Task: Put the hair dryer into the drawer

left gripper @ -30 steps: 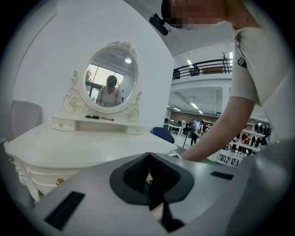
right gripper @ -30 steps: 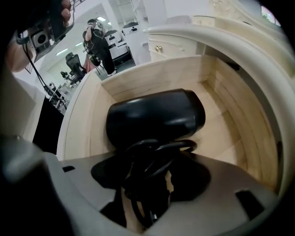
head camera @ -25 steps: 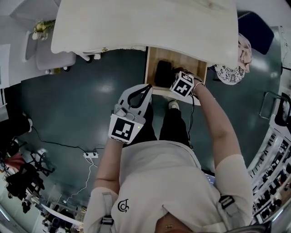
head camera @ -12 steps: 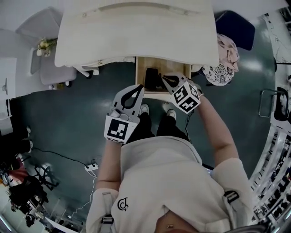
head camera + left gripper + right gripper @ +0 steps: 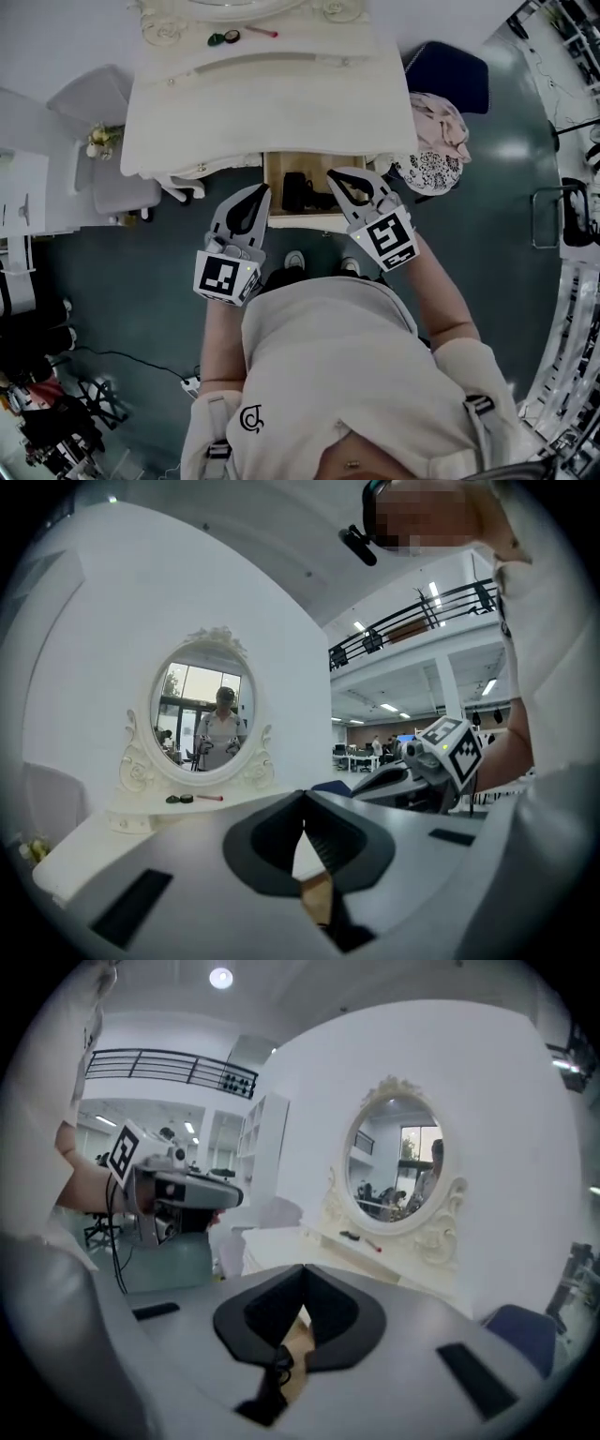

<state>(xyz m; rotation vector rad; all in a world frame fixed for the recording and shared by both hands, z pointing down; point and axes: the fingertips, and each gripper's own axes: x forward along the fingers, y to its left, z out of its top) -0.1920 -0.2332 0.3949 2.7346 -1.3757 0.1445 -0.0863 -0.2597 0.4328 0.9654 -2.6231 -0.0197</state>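
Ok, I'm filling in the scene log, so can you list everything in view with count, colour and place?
dressing table: one, white, top centre
mirror: one, oval, white ornate frame, on the table
small items: two or three, dark and red, at the mirror's foot; too small to name
drawer: one, wooden, open under the table
hair dryer: one, black, lying in the drawer
chair: one, dark blue, right of the table
cloth: one, pink, beside the chair
seat: one, light grey, left of the table
shoes: two, white, on the floor before the drawer
left gripper: grey, shut, empty, at the drawer's left edge
right gripper: grey, shut, empty, above the drawer
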